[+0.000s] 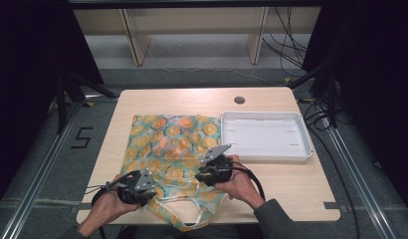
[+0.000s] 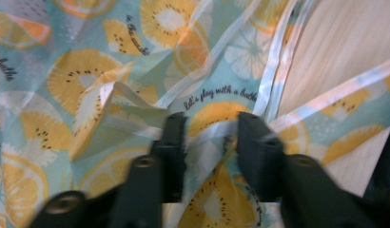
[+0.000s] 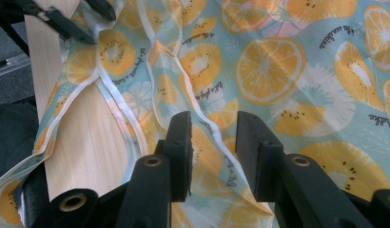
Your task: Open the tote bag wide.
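Fruit-print fabric bag (image 1: 174, 149) lies flat on the worktop (image 1: 291, 184), handles toward you, presumably to ease gripping; white tray (image 1: 265, 155) beside it holds nothing. Left gripper view: your left gripper (image 2: 211, 142) has fabric between its fingers, apparently pinched. Right gripper view: right gripper (image 3: 213, 142) fingers stand apart over the cloth, unclamped.
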Demonstrator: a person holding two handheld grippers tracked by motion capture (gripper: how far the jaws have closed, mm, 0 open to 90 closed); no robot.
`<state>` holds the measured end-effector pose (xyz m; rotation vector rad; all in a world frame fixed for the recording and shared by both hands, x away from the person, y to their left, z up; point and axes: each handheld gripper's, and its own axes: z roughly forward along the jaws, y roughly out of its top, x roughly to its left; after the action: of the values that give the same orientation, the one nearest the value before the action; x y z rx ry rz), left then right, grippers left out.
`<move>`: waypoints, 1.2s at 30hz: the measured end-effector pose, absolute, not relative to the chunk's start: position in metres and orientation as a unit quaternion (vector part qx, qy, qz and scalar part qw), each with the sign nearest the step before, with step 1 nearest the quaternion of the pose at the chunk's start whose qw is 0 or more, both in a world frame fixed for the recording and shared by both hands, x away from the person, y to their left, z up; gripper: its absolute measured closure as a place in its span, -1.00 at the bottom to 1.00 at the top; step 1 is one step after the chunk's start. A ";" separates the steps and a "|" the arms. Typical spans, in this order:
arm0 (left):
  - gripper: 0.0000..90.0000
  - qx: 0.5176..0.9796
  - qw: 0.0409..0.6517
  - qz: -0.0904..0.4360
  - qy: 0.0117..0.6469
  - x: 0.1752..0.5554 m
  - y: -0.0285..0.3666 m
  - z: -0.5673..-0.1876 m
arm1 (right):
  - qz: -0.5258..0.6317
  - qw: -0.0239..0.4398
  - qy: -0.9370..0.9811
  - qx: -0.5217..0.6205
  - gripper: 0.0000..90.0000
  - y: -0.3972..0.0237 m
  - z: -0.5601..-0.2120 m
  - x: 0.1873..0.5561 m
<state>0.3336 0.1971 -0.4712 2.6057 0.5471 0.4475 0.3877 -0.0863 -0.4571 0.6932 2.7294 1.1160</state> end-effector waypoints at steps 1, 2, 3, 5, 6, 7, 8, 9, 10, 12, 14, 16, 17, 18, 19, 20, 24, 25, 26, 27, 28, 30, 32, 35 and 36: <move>0.73 0.942 0.219 0.162 0.198 0.334 0.197 -0.471 | 0.370 0.058 0.898 0.229 0.49 -0.086 -0.458 0.388; 0.86 0.946 0.209 0.154 0.192 0.335 0.198 -0.472 | 0.371 0.058 0.898 0.229 0.49 -0.086 -0.457 0.388; 0.95 0.946 0.209 0.154 0.192 0.335 0.198 -0.472 | 0.373 0.057 0.898 0.227 0.49 -0.086 -0.457 0.388; 0.99 0.946 0.211 0.151 0.194 0.336 0.201 -0.467 | 0.368 0.054 0.900 0.226 0.49 -0.087 -0.457 0.387; 0.99 0.944 0.217 0.153 0.196 0.336 0.202 -0.465 | 0.369 0.053 0.900 0.226 0.49 -0.087 -0.457 0.386; 0.99 0.941 0.227 0.154 0.198 0.335 0.204 -0.461 | 0.369 0.054 0.900 0.224 0.50 -0.087 -0.457 0.386; 0.99 0.938 0.239 0.149 0.201 0.335 0.205 -0.457 | 0.371 0.055 0.900 0.223 0.50 -0.086 -0.457 0.386; 0.99 0.935 0.246 0.152 0.205 0.335 0.206 -0.452 | 0.367 0.049 0.902 0.220 0.50 -0.086 -0.455 0.385; 0.99 0.936 0.247 0.145 0.205 0.336 0.207 -0.446 | 0.367 0.053 0.903 0.217 0.50 -0.086 -0.455 0.384; 0.99 0.928 0.263 0.159 0.212 0.335 0.210 -0.438 | 0.376 0.046 0.900 0.215 0.49 -0.084 -0.454 0.381; 0.99 0.922 0.282 0.154 0.215 0.336 0.213 -0.429 | 0.390 0.032 0.897 0.203 0.46 -0.082 -0.452 0.379; 1.00 0.914 0.301 0.154 0.225 0.338 0.215 -0.423 | 0.393 0.024 0.899 0.193 0.37 -0.079 -0.450 0.375; 1.00 0.914 0.301 0.154 0.225 0.338 0.215 -0.423 | 0.392 0.020 0.901 0.184 0.34 -0.078 -0.449 0.373; 1.00 0.909 0.308 0.162 0.227 0.339 0.218 -0.416 | 0.395 0.023 0.901 0.176 0.27 -0.077 -0.448 0.371; 1.00 0.907 0.315 0.159 0.230 0.340 0.220 -0.412 | 0.397 0.025 0.901 0.171 0.23 -0.075 -0.448 0.370; 1.00 0.905 0.320 0.160 0.230 0.341 0.222 -0.410 | 0.388 0.025 0.905 0.171 0.16 -0.073 -0.446 0.366; 1.00 0.899 0.333 0.160 0.234 0.344 0.225 -0.401 | 0.365 0.065 0.916 0.155 0.06 -0.067 -0.452 0.365; 0.99 0.898 0.339 0.154 0.235 0.343 0.225 -0.400 | 0.358 0.069 0.917 0.161 0.08 -0.065 -0.454 0.365; 1.00 0.898 0.339 0.154 0.235 0.343 0.225 -0.400 | 0.349 0.076 0.920 0.161 0.18 -0.064 -0.457 0.365; 1.00 0.899 0.339 0.157 0.229 0.344 0.226 -0.398 | 0.336 0.086 0.924 0.157 0.43 -0.063 -0.459 0.367; 1.00 0.900 0.340 0.154 0.225 0.344 0.227 -0.395 | 0.324 0.097 0.928 0.153 0.66 -0.063 -0.461 0.368; 1.00 0.897 0.346 0.153 0.227 0.342 0.227 -0.392 | 0.324 0.097 0.927 0.159 0.95 -0.065 -0.459 0.370; 1.00 0.895 0.355 0.150 0.224 0.340 0.228 -0.387 | 0.335 0.096 0.926 0.145 1.00 -0.068 -0.450 0.372; 0.99 0.893 0.364 0.146 0.222 0.337 0.230 -0.379 | 0.349 0.090 0.920 0.156 1.00 -0.073 -0.438 0.368; 0.99 0.891 0.373 0.150 0.213 0.335 0.232 -0.369 | 0.370 0.090 0.913 0.147 1.00 -0.081 -0.421 0.368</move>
<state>0.3350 0.2320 -0.3689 2.2819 0.5452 0.3835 0.3679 -0.0807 -0.4213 0.4364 2.7143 1.0991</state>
